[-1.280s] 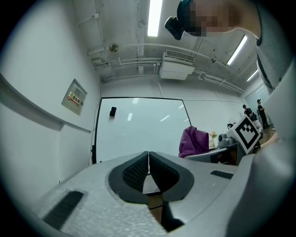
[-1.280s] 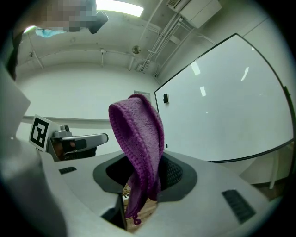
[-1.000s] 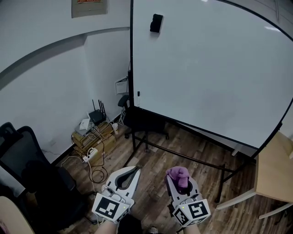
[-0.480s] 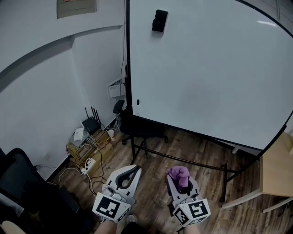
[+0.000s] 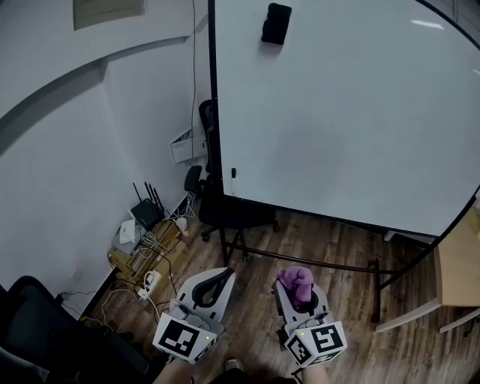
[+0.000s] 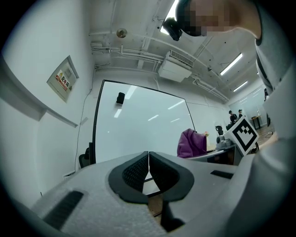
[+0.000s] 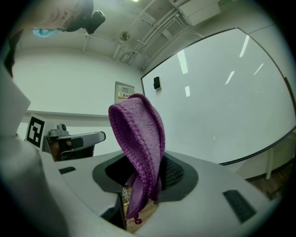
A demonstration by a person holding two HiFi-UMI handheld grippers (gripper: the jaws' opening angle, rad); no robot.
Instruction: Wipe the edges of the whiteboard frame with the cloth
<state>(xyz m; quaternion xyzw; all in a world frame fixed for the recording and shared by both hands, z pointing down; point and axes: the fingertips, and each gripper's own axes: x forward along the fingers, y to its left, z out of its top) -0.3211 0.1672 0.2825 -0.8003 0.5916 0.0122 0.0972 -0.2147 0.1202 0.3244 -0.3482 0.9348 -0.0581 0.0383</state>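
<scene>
**Head view with both gripper views: approach to the board, before any contact.**

At the far left, by the wall edge of the floor (image 5: 330, 247), we see a router (image 5: 146, 212) and a tangle of cables (image 5: 150, 247).

Next comes the left gripper (image 5: 219, 277), held low. Its own view shows the two fingers pressed together with nothing between them (image 6: 148, 163).

Beyond it stands the whiteboard (image 5: 352, 112). The left edge of its black frame (image 5: 212, 97) rises vertically, and an office chair (image 5: 225, 214) is parked at the lower left corner. A dark eraser (image 5: 276, 23) clings near the board's top left corner.

To the right, the right gripper (image 5: 298, 294) pinches the purple cloth (image 5: 295, 278). In its own view the cloth (image 7: 138, 134) stands up in a fold from between the fingers (image 7: 144, 183).

A desk (image 5: 459, 266) closes the right edge.

Over the last second the head view has shifted. The eraser now sits higher and further right, and more floor shows below the board. Both grippers keep their place at the bottom of the view.

We take this as the person squaring up to the board. The cloth remains well apart from every frame edge, so wiping has not begun. The next move calls for lifting the right gripper, probably toward the left or bottom frame edge.
</scene>
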